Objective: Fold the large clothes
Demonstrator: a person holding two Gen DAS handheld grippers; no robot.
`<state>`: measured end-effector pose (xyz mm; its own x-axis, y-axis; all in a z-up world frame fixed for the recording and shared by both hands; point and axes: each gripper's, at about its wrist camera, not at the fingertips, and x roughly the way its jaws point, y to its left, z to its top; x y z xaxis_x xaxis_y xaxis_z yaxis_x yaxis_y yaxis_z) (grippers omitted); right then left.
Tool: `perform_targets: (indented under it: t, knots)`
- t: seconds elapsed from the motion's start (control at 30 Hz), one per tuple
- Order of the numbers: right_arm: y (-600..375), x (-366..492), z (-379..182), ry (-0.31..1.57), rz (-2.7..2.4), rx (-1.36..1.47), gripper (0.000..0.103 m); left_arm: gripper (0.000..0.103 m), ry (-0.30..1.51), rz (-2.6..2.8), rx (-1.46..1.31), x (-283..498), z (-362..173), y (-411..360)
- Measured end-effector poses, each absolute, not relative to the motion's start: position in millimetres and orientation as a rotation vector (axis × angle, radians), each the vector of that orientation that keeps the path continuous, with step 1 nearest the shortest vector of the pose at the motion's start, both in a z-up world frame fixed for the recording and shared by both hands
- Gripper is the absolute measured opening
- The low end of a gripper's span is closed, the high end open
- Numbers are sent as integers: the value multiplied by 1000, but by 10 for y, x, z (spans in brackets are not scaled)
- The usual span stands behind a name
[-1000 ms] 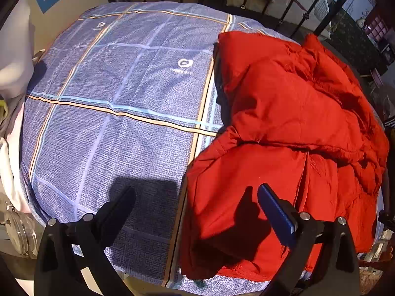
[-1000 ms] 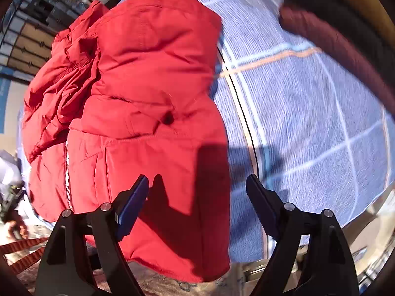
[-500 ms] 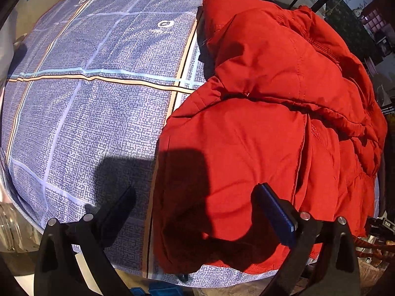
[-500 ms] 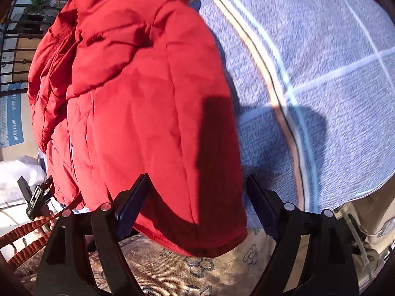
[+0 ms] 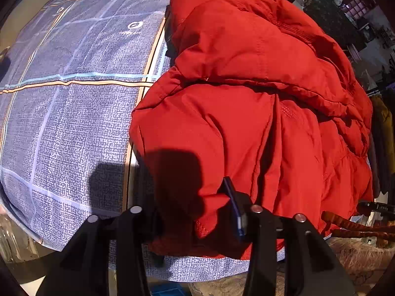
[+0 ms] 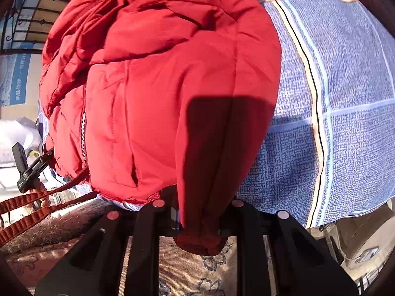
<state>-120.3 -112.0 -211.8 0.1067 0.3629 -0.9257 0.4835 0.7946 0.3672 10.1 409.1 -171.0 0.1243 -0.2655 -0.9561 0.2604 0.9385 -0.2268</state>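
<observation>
A red padded jacket (image 5: 246, 93) lies bunched on a blue checked bed sheet (image 5: 61, 113), its hem hanging at the near edge. My left gripper (image 5: 197, 219) is shut on the jacket's hem at one near corner. In the right wrist view the jacket (image 6: 160, 86) fills the middle, with its zip down the left side. My right gripper (image 6: 200, 217) is shut on a fold of the hem at the other near corner, and the cloth bulges out below the jaws.
The sheet (image 6: 333, 111) stretches away beside the jacket. A patterned rug (image 6: 192, 266) lies on the floor below the bed edge. A black metal railing (image 6: 27, 24) stands beyond the bed. Red woven straps (image 6: 32, 209) hang at the left.
Both grippers moved in to the jacket's near hem and closed on it; they were open a second ago. The hem is now gathered and lifted slightly at both grips.
</observation>
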Motion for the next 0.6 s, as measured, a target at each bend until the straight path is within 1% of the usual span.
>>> perform_targets:
  t: [0.03,0.13,0.27,0.4,0.43,0.47,0.53,0.57,0.6]
  knots:
    - [-1111,-1204,-2075,1498,-88,704,15,30,1385,-399,6,78,-1678,4081]
    - [-1112,-1243,-1967,1499,-65,694,13,21,1374,-453,26,9,-1575,4055]
    - [-1135,-1336,-1848,1527,-48,669,12,18,1389,-516,48,-192,-1443,4051]
    - [-1204,-1444,-1817,1577,-54,645,12,17,1438,-546,53,-492,-1478,4137]
    - [-1238,-1485,-1823,1583,-59,652,12,18,1448,-543,44,-579,-1501,4164]
    - [-1264,-1551,-1853,1590,-73,669,12,21,1458,-528,30,-648,-1532,4193]
    - [-1329,-1616,-1910,1590,-99,698,14,33,1465,-490,3,-737,-1588,4253]
    - [-1326,-1625,-1939,1590,-98,696,16,35,1457,-469,-17,-759,-1599,4289]
    - [-1319,-1616,-1954,1590,-104,681,22,43,1457,-449,-46,-767,-1606,4325]
